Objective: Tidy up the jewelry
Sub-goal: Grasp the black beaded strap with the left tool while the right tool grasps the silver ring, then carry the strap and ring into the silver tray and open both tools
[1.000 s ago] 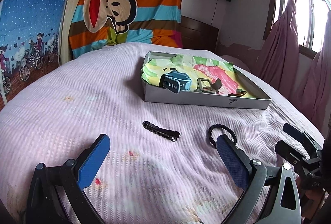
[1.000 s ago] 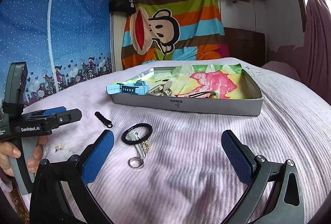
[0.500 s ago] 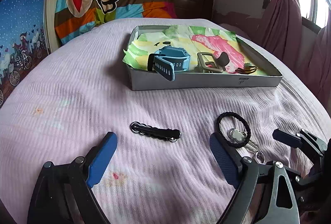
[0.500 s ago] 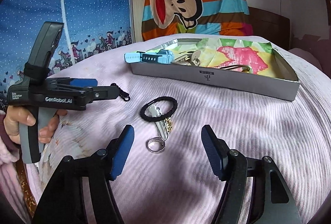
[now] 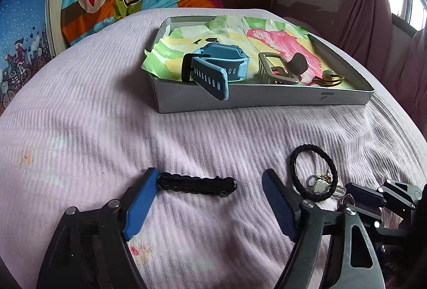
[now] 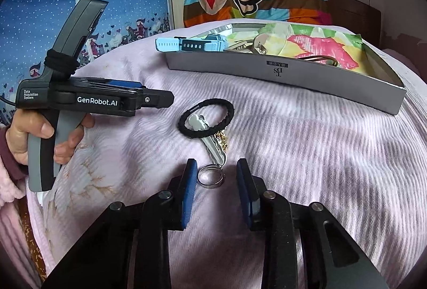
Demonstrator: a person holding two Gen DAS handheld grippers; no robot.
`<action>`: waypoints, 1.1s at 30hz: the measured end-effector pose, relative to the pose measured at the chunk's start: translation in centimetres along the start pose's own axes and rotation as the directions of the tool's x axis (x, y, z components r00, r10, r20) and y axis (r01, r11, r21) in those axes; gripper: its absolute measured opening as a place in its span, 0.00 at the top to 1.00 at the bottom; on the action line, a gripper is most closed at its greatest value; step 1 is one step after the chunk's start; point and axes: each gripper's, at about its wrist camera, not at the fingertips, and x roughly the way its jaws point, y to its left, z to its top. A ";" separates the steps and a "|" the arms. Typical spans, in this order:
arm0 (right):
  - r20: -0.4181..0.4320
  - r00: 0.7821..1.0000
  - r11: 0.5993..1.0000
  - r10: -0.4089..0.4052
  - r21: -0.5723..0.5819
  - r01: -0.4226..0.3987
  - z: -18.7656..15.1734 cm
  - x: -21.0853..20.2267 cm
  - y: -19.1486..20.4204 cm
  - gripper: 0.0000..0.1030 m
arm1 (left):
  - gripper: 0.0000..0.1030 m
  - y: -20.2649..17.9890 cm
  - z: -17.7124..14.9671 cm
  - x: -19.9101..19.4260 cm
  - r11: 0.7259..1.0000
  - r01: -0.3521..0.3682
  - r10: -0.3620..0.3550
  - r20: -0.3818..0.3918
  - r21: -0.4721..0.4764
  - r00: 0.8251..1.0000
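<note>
A black braided bracelet (image 5: 196, 185) lies on the pink bedspread between the fingers of my left gripper (image 5: 209, 173). Its jaws are closing: the left pad (image 5: 141, 203) touches the bracelet's end and the right pad stands apart. My right gripper (image 6: 216, 163) is low over a silver key ring (image 6: 210, 178), which lies between its closing jaws with neither pad pressing on it. The ring's key (image 6: 213, 147) and a thin gold chain run up into a black hair tie (image 6: 205, 118). A hand holds the left gripper (image 6: 160, 99) at the left of the right wrist view.
A grey tray (image 5: 267, 99) lined with coloured paper sits further up the bed. It holds a blue watch (image 5: 221, 67), a tan hair claw (image 5: 277, 70) and a gold hoop (image 5: 328, 79). The right gripper (image 5: 373, 195) lies close beside the hair tie (image 5: 313, 171).
Both grippers came forward and down toward the bedspread and their jaws narrowed. The bracelet is now between the left fingers and the key ring between the right fingers.
</note>
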 end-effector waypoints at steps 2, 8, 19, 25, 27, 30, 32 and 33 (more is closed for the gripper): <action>0.002 1.000 1.000 -0.008 0.010 0.008 -0.1 0.0 -0.2 0.80 | 0.36 0.0 0.0 0.2 1.000 0.006 -0.006 -0.006 0.002 1.000; 0.002 1.000 0.999 -0.007 0.034 0.007 -0.1 0.2 -0.6 0.82 | 0.46 -0.6 -0.2 0.5 1.000 0.023 -0.023 -0.021 0.019 1.000; -0.005 1.000 0.998 0.013 0.060 -0.012 -0.2 0.4 -1.1 0.82 | 0.46 -2.0 -2.1 -0.8 0.993 0.100 -0.098 -0.034 0.068 0.995; 0.002 1.000 0.998 0.011 0.057 -0.011 -0.3 0.1 -0.8 0.82 | 0.46 -2.6 -3.1 -2.5 0.990 0.129 -0.130 0.029 0.062 0.991; 0.019 1.000 0.998 0.007 0.057 -0.008 -0.5 -0.3 -0.8 0.82 | 0.46 -2.9 -3.2 -3.2 0.989 0.131 -0.136 0.063 0.067 0.989; 0.067 0.998 0.998 0.002 0.060 -0.006 -0.6 -1.3 -0.8 0.82 | 0.46 -3.3 -3.0 -4.4 0.988 0.140 -0.147 0.115 0.069 0.982; 0.098 0.995 0.998 -0.003 0.069 -0.004 -0.4 -2.0 -1.0 0.82 | 0.46 -3.4 -2.4 -5.1 0.987 0.150 -0.158 0.151 0.062 0.976; 0.109 0.994 0.997 -0.005 0.075 -0.004 -0.4 -2.3 -1.2 0.82 | 0.46 -3.5 -2.0 -5.5 0.987 0.153 -0.161 0.169 0.057 0.972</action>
